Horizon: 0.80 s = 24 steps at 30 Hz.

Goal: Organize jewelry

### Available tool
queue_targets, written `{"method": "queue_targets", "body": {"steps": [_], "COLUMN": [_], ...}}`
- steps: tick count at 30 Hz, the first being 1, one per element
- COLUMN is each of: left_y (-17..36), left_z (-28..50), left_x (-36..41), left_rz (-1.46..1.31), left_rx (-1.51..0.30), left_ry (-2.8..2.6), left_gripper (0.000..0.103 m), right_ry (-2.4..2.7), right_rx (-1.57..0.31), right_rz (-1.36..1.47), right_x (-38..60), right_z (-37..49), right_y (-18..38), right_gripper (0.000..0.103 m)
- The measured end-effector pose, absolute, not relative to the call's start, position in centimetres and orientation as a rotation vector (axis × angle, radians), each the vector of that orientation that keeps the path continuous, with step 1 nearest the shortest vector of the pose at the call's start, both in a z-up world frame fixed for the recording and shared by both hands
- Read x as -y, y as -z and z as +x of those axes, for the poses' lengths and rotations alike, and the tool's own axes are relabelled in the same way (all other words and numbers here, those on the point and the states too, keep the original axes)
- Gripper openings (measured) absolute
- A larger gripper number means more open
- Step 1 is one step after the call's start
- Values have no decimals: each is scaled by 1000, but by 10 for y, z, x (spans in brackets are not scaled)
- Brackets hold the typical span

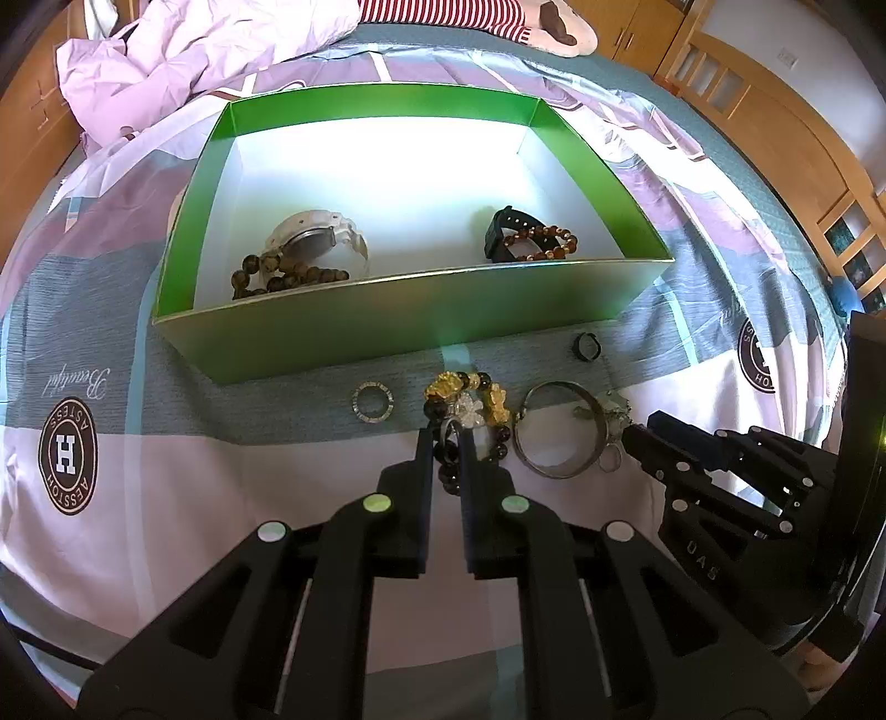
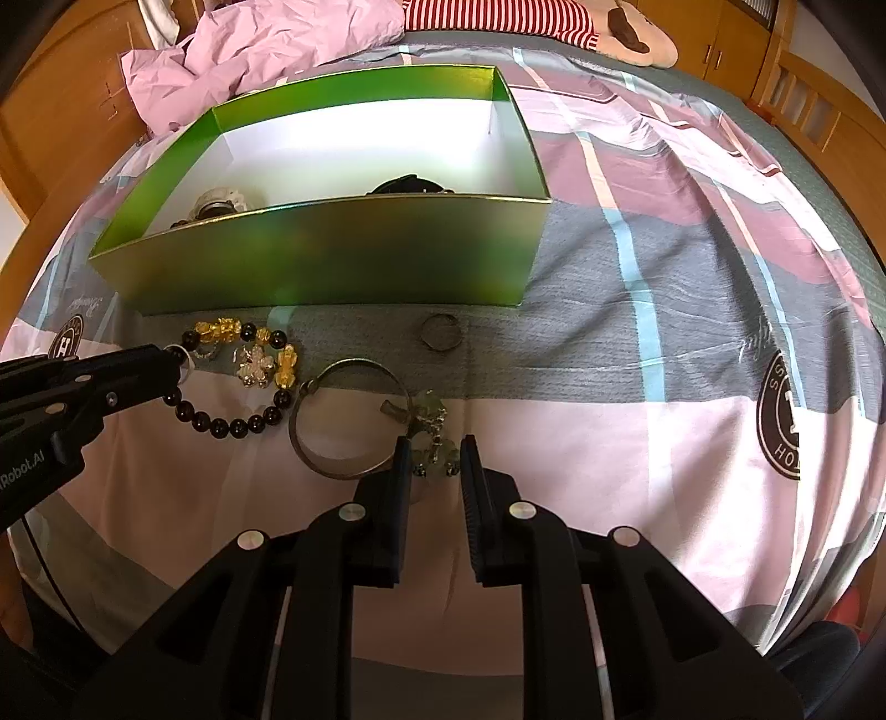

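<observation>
The jewelry lies on a bed with a pink and grey cover, just in front of a green box.

The left tool points down at a bead bracelet of black and gold beads. Its fingers are nearly together, with a small silver ring and some black beads between them. It looks clenched on that ring, right at the bracelet's near left part.

The right tool points down at a small pale green charm piece. Its two fingers stand on both sides of the piece, close to it. I cannot tell if they pinch it.

A big metal bangle lies between the bracelet and the green piece, touching or almost touching both. A flat silver ring lies to the left of the bracelet. A dark ring lies farther off, near the box wall.

Inside the box, on the left, is a white watch with brown beads. On the right is a black watch with a brown bead bracelet.

Far back lie a pink quilt and a plush toy in red stripes.
</observation>
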State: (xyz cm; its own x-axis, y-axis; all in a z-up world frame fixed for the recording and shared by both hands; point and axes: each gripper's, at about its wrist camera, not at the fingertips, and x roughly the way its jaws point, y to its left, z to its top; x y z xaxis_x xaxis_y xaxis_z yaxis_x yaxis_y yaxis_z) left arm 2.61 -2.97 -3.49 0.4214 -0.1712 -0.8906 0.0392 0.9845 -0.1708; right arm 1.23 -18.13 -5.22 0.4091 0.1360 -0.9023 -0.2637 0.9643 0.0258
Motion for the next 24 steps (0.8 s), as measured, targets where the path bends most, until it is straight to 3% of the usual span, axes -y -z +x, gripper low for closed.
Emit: {"method": "queue_targets", "body": {"steps": [14, 24], "left_y": [32, -12], "left_z": [25, 18], "left_x": [30, -7], "left_rz": [-134, -300], "left_rx": [-1121, -1015], "left_ry": [148, 246], "left_gripper": [9, 5], "right_ry": [-267, -320], "right_rx": [-1101, -1022], "right_rz": [-119, -89], "right_x": [181, 178], "right_z": [11, 9], "right_y": [42, 3], "right_gripper": [18, 18]}}
